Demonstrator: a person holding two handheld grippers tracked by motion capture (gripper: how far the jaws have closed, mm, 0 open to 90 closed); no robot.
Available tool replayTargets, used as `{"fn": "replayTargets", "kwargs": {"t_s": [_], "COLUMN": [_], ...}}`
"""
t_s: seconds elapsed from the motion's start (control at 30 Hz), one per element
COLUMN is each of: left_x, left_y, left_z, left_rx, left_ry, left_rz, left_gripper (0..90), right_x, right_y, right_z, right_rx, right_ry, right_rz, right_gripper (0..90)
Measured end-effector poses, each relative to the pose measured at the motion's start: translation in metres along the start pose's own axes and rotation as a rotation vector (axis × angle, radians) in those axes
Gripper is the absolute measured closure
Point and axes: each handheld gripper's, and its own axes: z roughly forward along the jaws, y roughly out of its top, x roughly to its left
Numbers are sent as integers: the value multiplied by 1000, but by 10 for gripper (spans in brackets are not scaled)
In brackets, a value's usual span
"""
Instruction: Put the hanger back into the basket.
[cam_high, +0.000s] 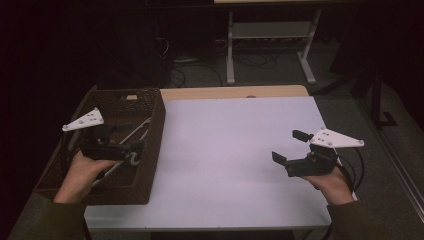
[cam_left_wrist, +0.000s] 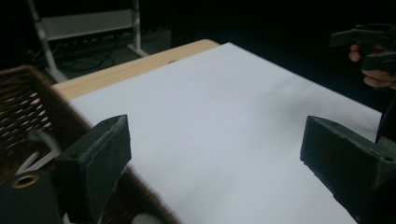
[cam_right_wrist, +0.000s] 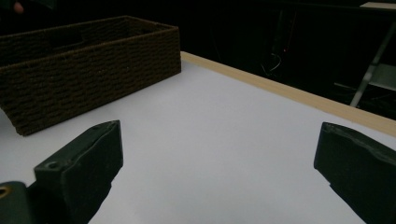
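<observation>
left hand-held gripper (cam_high: 131, 136): held over the near half of the basket at the counter's left edge, jaws spread wide with nothing between them; grey three-cornered plate on top.
right hand-held gripper (cam_high: 289, 146): held above the counter near its right edge, well apart from the basket, jaws spread wide and empty; grey three-cornered plate on top, cable trailing off to the right.
basket (cam_high: 156, 131): dark brown woven, rectangular, lying along the left edge of the counter from the far corner towards the near one; in the right gripper view its long side wall (cam_right_wrist: 93, 79) stands upright on the white surface.
basket contents (cam_high: 140, 131): pale, thin rod-like pieces lying slantwise inside, just beneath the left hand-held gripper; too dim to tell what they are.
counter (cam_high: 240, 150): white top, a bare wooden strip along the far edge.
left hand (cam_high: 85, 167): around the grip of the left hand-held gripper, above the basket's near end.
right hand (cam_high: 334, 186): around the grip of the right hand-held gripper, at the near right corner.
</observation>
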Motion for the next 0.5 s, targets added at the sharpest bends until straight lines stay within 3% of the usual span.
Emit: {"fn": "replayTargets", "kwargs": {"t_s": [0.1,0.23,0.5], "left_x": [-11,-18,-24], "left_y": [-1,-4,-12], "left_z": [10,21,32], "left_rx": [-46,-70,-119], "left_ry": [-15,-28,-53], "left_rz": [7,12,3], "left_gripper": [69,50,31], "right_x": [1,2,3], "right_y": [7,13,22], "right_z": [2,5,11], "right_rx": [-17,-36,-55], "right_ry": [5,11,17], "right_rz": [-2,4,6], "right_gripper": [9,9,9]}}
